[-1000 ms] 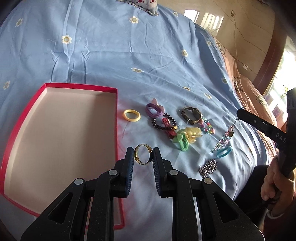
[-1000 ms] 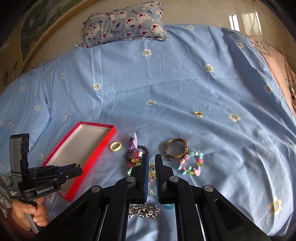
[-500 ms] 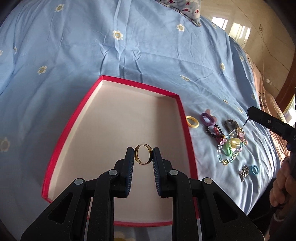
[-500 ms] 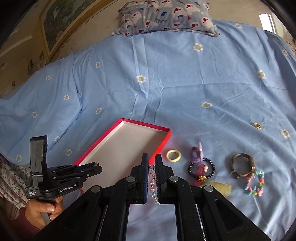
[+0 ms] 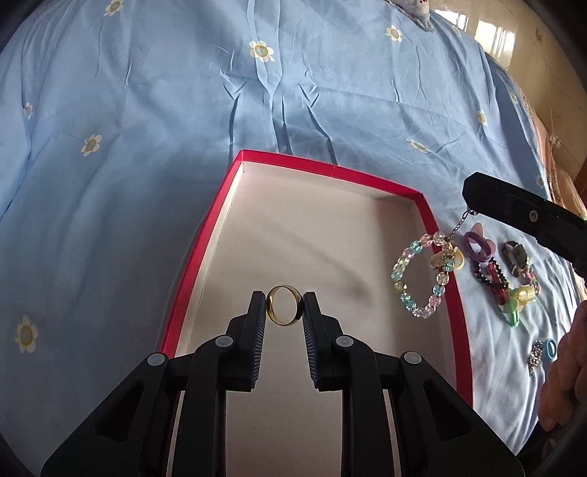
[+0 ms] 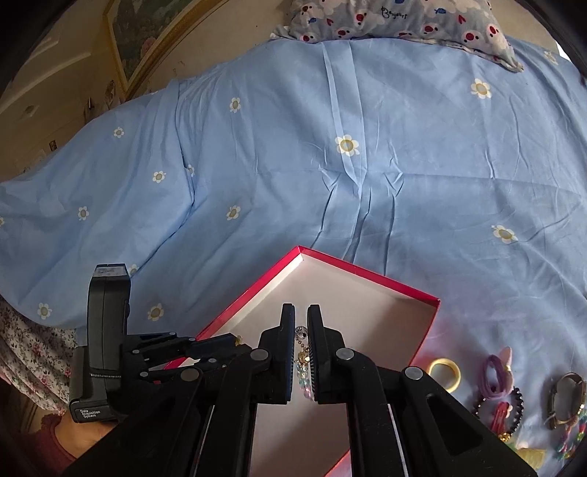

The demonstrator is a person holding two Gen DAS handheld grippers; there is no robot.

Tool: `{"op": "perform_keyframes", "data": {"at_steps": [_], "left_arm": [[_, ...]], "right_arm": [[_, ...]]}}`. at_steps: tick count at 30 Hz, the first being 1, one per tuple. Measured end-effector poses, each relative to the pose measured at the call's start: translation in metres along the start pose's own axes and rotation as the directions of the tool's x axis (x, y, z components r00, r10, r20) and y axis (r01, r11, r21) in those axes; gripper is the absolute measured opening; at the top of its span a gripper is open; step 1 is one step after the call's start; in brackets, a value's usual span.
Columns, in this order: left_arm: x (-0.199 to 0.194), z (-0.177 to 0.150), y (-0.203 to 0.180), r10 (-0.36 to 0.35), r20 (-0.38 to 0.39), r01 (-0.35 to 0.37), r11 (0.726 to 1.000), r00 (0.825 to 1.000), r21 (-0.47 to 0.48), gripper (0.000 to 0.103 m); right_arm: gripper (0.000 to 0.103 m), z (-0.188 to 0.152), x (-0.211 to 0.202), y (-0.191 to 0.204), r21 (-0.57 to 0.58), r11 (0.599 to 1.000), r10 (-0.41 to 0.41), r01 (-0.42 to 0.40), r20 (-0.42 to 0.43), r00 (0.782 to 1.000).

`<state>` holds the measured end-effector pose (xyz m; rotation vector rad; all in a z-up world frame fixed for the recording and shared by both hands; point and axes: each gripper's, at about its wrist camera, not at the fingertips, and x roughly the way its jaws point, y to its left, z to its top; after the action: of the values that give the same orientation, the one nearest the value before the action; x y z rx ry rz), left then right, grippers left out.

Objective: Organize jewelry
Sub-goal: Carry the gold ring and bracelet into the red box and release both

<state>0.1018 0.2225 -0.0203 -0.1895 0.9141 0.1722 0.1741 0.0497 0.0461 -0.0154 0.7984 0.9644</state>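
Left gripper (image 5: 284,307): jaws narrow, clamped on a gold ring (image 5: 284,306). The ring stands upright between the two pads, its opening facing the camera, held above the pale floor of the red box (image 5: 332,172), near the box's left wall.

Right gripper (image 6: 301,323): jaws nearly together, pinching the thin chain of a pastel bead bracelet (image 5: 422,273). In the left wrist view the bracelet hangs as an open loop below the gripper tip, over the right part of the box close to its right wall; it appears clear of the floor, though contact cannot be judged for certain. In the right wrist view only the chain and a few beads show between the pads.

The box lies open on a bed covered with a blue flowered sheet (image 6: 367,183). A patterned pillow (image 6: 396,18) lies at the far end.

On the sheet to the right of the box:
- yellow ring band (image 6: 444,373), just beside the box wall
- purple hair tie (image 6: 497,370)
- dark bead bracelet (image 6: 500,409) with a red clip lying inside it
- bronze bangle (image 6: 567,394)
- colourful bead bracelet (image 6: 572,436), touching the bangle
- green and yellow hair pieces (image 5: 519,301)
- small blue ring (image 5: 549,350) and silver chain (image 5: 535,354), close together, near the person's right hand (image 5: 567,370)
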Motion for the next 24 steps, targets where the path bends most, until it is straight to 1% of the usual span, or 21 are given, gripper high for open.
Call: {"op": "perform_keyframes", "data": {"at_steps": [6,13,17,24], "left_arm": [[0.019,-0.006,0.001,0.019,-0.056,-0.019,1.000,0.998,0.006,0.019],[0.020,-0.008,-0.012,0.071,-0.054,-0.067,0.995,0.996,0.073,0.019],[0.021,-0.008,-0.014,0.087,-0.057,-0.081,0.993,0.995,0.091,0.019],[0.021,-0.006,-0.016,0.080,-0.066,-0.074,0.993,0.995,0.088,0.027]], "right_arm": [[0.006,-0.017,0.027,-0.008,0.025,1.000,0.009,-0.007,-0.070,0.997],[0.006,-0.043,0.045,-0.014,0.042,0.999,0.006,-0.001,-0.142,0.990],[0.006,-0.052,0.050,-0.016,0.049,0.999,0.003,0.005,-0.168,0.986],[0.007,-0.060,0.056,-0.019,0.058,0.998,-0.002,0.014,-0.199,0.980]]}}
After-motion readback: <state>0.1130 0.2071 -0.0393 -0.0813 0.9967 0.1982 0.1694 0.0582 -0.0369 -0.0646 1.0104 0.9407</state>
